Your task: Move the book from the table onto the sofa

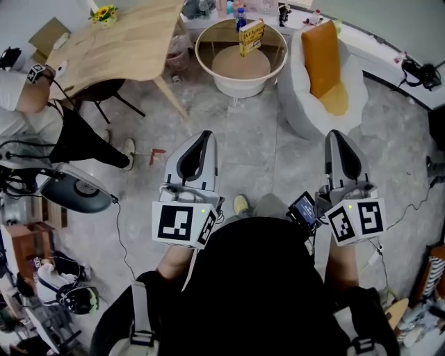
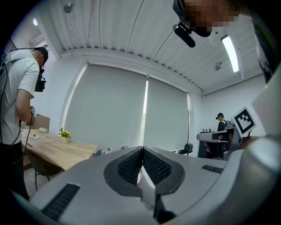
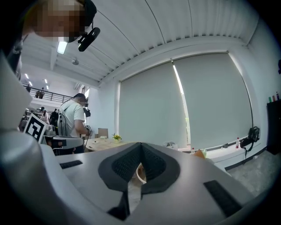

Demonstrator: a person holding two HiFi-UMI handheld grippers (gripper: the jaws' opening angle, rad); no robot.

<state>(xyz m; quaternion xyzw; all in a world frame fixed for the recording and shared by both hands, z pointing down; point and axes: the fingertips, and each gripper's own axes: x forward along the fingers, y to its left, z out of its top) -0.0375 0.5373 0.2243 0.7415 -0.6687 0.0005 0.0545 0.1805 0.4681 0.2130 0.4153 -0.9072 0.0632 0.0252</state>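
A yellow book [image 1: 251,37] stands upright on the round glass-topped table [image 1: 208,59] at the far middle of the head view. To its right is the white sofa chair [image 1: 302,104] with an orange cushion [image 1: 323,59]. My left gripper [image 1: 202,136] and right gripper [image 1: 336,135] are held side by side over the grey floor, well short of the table, both pointing toward it. Each is shut with nothing between its pads; the tips meet in the left gripper view [image 2: 142,149] and the right gripper view [image 3: 140,145]. The round table's rim [image 3: 139,174] shows just under the right jaws.
A long wooden table [image 1: 118,42] with a small flower pot [image 1: 103,13] stands at the far left, with a person [image 1: 21,90] beside it. A dark chair [image 1: 104,90], floor cables and equipment [image 1: 73,193] fill the left side. A white ledge with bottles [image 1: 240,8] runs behind.
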